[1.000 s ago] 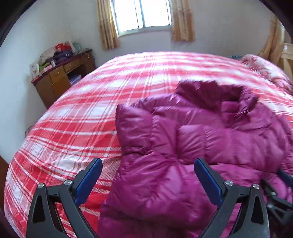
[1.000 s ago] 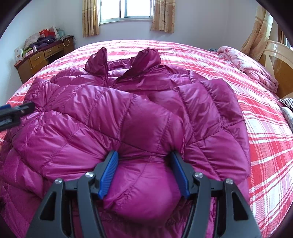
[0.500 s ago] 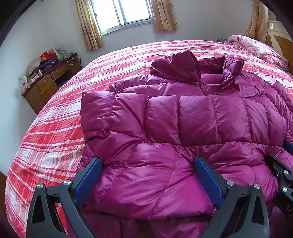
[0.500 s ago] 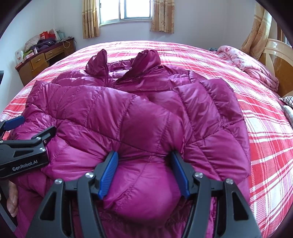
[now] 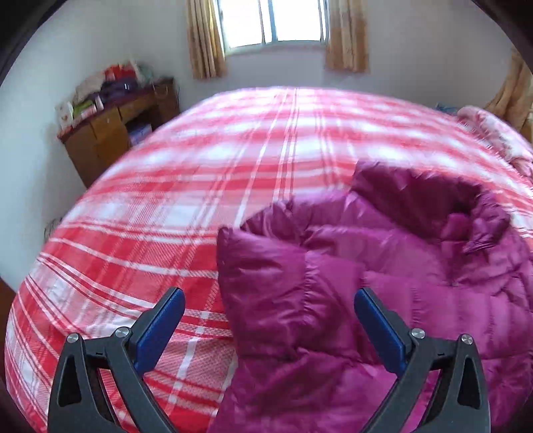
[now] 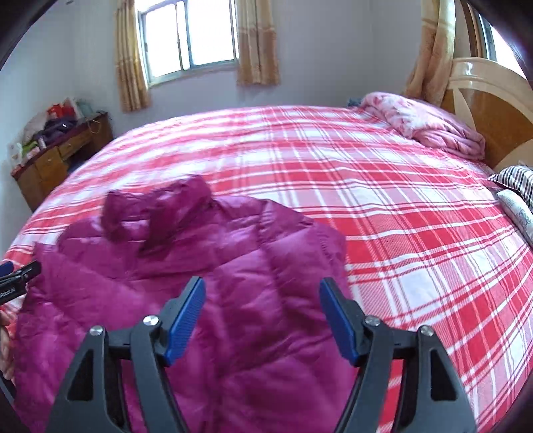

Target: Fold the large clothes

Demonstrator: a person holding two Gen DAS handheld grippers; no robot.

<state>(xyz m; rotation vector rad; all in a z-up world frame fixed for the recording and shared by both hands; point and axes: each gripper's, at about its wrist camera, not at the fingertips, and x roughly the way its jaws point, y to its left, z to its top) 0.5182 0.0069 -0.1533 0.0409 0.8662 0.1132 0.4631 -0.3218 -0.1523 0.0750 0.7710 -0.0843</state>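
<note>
sleeves folded in, the jacket point(image 6: 200, 299) lies on the bed point(image 6: 399, 233); left gripper point(image 5: 269, 319) gapes empty, right gripper point(image 6: 263, 313) opening, nothing held; body fold remains.

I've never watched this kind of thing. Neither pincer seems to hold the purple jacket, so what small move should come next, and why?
Probably bring the right gripper down onto the jacket's near edge to take a new hold. Its jaws are opening with nothing pinched, the left gripper is open too, and the jacket lies puffy and only part folded on the bed.

Bright window point(image 5: 273, 20) daylight; motion blur, fisheye-warped edges.
</note>
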